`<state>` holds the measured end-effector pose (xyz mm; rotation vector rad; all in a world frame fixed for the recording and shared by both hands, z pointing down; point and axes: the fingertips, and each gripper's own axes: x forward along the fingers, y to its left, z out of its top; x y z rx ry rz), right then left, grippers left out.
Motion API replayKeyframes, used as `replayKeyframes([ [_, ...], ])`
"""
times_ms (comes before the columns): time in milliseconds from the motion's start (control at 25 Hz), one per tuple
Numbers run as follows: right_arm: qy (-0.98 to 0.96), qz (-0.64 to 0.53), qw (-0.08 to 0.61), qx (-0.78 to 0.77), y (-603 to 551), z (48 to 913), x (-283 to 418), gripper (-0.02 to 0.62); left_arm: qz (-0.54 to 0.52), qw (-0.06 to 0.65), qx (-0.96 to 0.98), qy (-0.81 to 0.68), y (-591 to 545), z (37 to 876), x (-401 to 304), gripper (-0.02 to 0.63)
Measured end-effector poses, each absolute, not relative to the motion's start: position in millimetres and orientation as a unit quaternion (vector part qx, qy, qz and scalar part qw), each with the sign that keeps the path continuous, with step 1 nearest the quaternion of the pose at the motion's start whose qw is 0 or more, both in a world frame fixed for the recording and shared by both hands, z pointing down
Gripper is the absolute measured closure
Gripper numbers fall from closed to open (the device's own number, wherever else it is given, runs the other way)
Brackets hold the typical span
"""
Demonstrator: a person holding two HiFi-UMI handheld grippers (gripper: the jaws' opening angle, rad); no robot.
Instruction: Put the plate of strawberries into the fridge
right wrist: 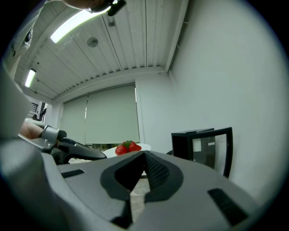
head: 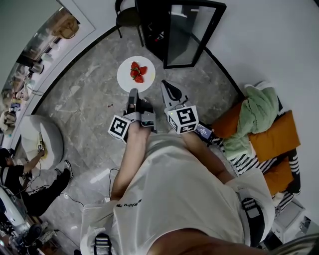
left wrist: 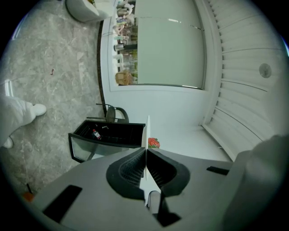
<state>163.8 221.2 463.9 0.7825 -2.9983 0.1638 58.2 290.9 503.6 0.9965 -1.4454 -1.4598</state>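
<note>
A white plate (head: 126, 79) with three red strawberries (head: 138, 71) hangs above the grey marble floor, in front of the small black fridge (head: 158, 31). The fridge's glass door (head: 185, 35) stands open. My left gripper (head: 133, 94) is shut on the plate's near rim. In the left gripper view the plate (left wrist: 146, 131) shows edge-on between the jaws of the gripper (left wrist: 145, 151), with a strawberry (left wrist: 154, 143) beside it. My right gripper (head: 168, 89) is shut and empty, just right of the plate. The right gripper view shows the strawberries (right wrist: 128, 147) beyond the gripper (right wrist: 143, 156) and the fridge (right wrist: 202, 144) to the right.
A dark chair (head: 127, 15) stands left of the fridge. Orange cushions (head: 273, 135) and a green blanket (head: 255, 115) lie at the right wall. At the left are a white beanbag (head: 50, 133) and a person sitting on the floor (head: 22, 178) among cables.
</note>
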Motion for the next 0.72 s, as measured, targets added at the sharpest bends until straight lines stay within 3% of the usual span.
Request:
replayKeyframes([
  [720,-0.961,0.04,0.034,0.27,87.7,479.7,43.0,0.583,-0.572,0.445,0.406,-0.557,140.7,528.3,-52.9,0.595],
])
